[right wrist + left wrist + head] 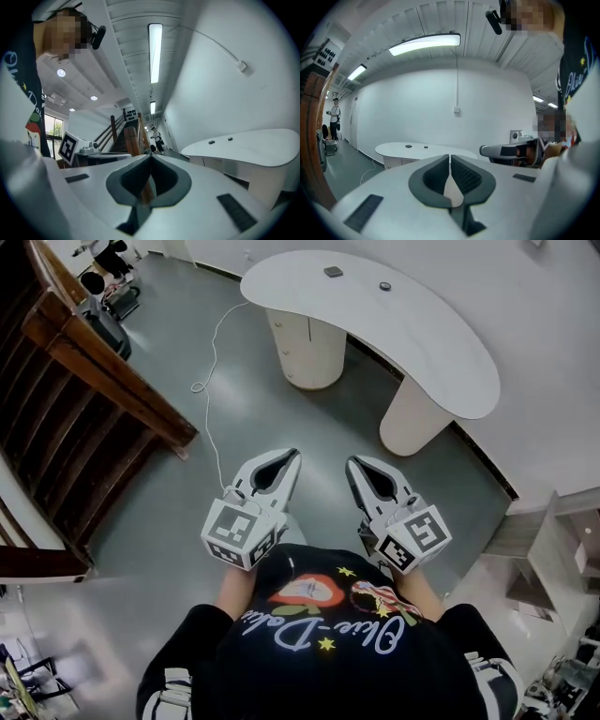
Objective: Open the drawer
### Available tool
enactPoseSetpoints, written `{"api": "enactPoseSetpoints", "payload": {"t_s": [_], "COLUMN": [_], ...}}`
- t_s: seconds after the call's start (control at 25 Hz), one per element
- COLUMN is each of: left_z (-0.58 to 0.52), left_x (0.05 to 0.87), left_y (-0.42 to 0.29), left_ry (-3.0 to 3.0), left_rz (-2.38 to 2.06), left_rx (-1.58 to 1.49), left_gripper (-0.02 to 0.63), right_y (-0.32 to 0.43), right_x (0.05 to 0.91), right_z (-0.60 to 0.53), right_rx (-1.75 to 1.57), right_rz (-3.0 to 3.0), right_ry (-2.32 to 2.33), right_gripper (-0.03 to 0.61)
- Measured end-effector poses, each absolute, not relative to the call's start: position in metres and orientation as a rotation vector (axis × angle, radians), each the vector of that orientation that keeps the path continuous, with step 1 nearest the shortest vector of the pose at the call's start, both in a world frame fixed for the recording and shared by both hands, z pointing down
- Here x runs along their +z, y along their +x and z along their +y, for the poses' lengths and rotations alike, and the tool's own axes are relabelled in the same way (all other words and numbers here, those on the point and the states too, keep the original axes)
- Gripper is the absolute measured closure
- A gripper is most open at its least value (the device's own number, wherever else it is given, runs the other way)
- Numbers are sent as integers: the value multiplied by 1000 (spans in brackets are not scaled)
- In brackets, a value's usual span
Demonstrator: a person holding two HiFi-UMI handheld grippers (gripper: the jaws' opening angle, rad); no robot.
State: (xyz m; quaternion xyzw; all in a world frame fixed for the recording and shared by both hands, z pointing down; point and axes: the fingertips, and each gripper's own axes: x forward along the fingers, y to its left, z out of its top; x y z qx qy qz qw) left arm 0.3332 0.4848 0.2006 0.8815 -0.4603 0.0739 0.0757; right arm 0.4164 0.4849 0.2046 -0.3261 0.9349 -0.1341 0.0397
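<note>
Okay, head view: left gripper (289,457) and right gripper (356,465) out front, with what looks like the drawer (292,341) in the white desk (422,352) pedestal well ahead of the tips. Left gripper view: jaws together, empty, drawer (397,162) beyond-left. Right gripper view: same, desk off right. Likely light, rigid; no handle visible, so I'd hook an edge.

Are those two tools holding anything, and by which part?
Nothing is held. The left hand-held gripper and the right hand-held gripper both have their jaws closed together with nothing between them.

Black shirt (319,638) bears stars and script; left gripper (292,455) and right gripper (354,463) are white with square markers.
</note>
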Motion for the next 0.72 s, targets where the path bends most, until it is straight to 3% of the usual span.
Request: {"api": "enactPoseSetpoints", "payload": {"t_s": [0.72], "left_z": [328], "left_x": [218], "left_y": [212], "left_ry": [2650], "left_rz": [-1254], "left_rx": [236], "left_gripper": [603], "right_y": [294], "right_x": [215], "right_z": [332], "right_rx": [-447], "right_rz": [2884], "right_ry": [-1119], "right_gripper": [577]}}
